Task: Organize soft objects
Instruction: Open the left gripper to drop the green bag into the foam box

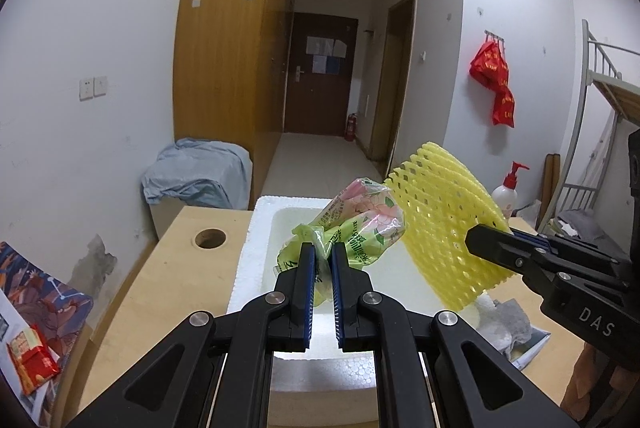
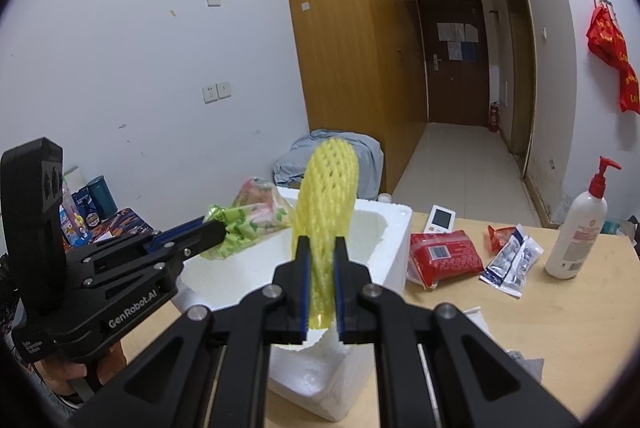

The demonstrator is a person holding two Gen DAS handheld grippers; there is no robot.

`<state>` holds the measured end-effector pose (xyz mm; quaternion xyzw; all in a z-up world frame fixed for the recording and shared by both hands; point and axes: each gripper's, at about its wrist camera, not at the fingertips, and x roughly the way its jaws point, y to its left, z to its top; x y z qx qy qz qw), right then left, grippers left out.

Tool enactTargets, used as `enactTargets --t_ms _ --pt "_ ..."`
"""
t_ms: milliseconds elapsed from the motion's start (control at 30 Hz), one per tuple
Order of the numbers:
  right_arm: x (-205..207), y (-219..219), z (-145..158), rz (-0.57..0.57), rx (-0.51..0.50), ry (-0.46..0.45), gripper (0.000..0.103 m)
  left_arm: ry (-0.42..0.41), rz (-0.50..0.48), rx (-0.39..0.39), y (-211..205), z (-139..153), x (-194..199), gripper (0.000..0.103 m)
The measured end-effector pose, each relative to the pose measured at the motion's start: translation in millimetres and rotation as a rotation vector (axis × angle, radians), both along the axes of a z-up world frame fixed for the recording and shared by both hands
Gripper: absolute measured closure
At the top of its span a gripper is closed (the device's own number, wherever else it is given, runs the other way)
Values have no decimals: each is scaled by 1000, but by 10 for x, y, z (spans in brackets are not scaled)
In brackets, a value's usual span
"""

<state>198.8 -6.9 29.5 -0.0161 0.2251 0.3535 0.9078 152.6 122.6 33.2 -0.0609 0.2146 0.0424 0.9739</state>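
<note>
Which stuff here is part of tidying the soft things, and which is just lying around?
In the job: green bag in left gripper; yellow foam net in right gripper; foam box.

Lying about: lotion bottle, red packet, blue cloth.

Right wrist view: the foam fruit net [image 2: 326,228] hides the far wall of the polystyrene box [image 2: 394,240]. At 8 o'clock, the hand [image 2: 80,368] is cut off by the edge. Print on the red packet [image 2: 444,256] is too small to read. Left wrist view: the pump bottle [image 1: 506,193] is half hidden behind the net.
</note>
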Motion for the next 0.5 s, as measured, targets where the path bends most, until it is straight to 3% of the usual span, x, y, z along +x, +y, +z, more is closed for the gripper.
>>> enactTargets --t_ms 300,367,433,500 --pt "14 16 -15 4 -2 4 90 8 30 7 35 -18 -4 89" --pt "11 8 -16 4 -2 2 91 14 33 9 34 -21 -3 76" --pt "7 9 -14 6 -1 3 91 4 40 9 39 -18 -33 35" --pt "1 16 -16 8 -3 1 91 -33 64 12 49 9 -104 19"
